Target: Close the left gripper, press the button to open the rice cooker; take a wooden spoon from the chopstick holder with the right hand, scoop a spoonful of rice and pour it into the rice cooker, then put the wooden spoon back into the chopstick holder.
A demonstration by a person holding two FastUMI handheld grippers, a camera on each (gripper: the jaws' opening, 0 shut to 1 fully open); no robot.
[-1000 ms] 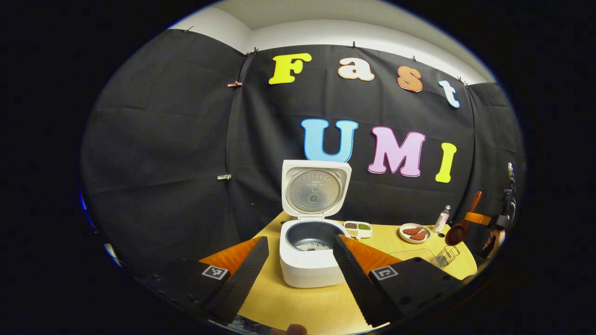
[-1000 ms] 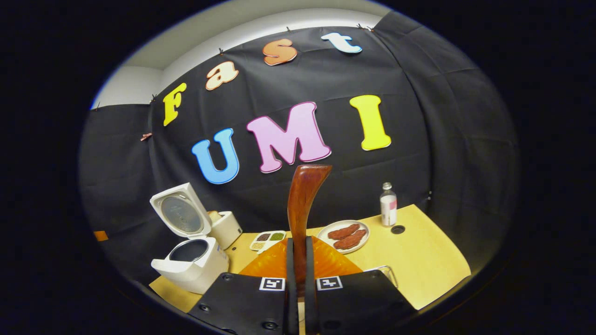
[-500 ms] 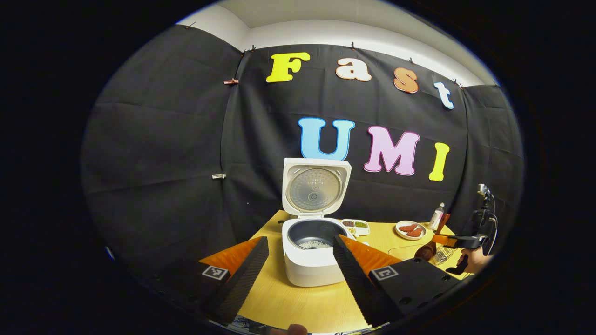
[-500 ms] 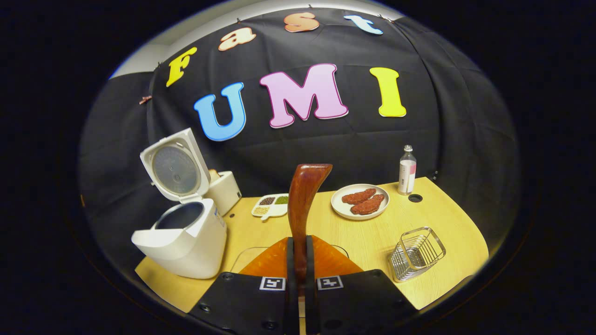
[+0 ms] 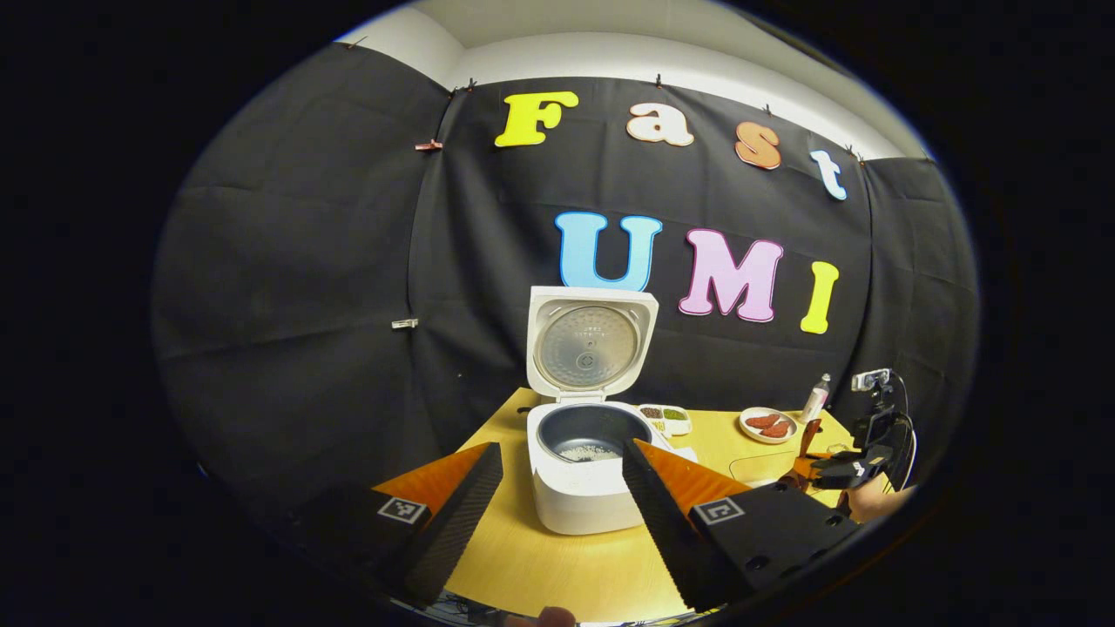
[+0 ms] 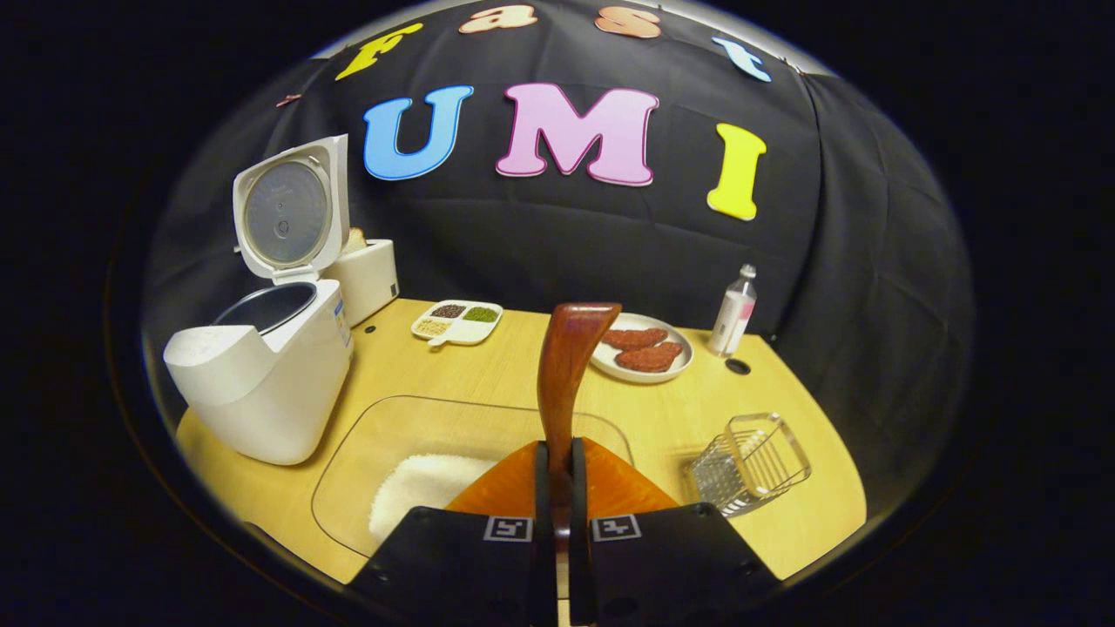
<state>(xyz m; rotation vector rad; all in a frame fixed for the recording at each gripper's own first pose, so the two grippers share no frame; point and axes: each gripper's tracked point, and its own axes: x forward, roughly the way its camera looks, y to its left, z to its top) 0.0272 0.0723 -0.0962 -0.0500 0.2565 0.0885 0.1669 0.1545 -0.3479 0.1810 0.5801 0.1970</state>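
Gripping the wooden spoon, right tongs hover over the table; left tongs released.

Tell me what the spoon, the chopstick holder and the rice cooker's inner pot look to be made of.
Spoon: wood, reddish-brown with a smooth, glossy finish that catches light along the handle.
Chopstick holder: thin metal wire, shiny silver, an open see-through grid.
Inner pot: probably coated metal; its dark, matte inside and thin rim suggest so, though the look leaves it open.
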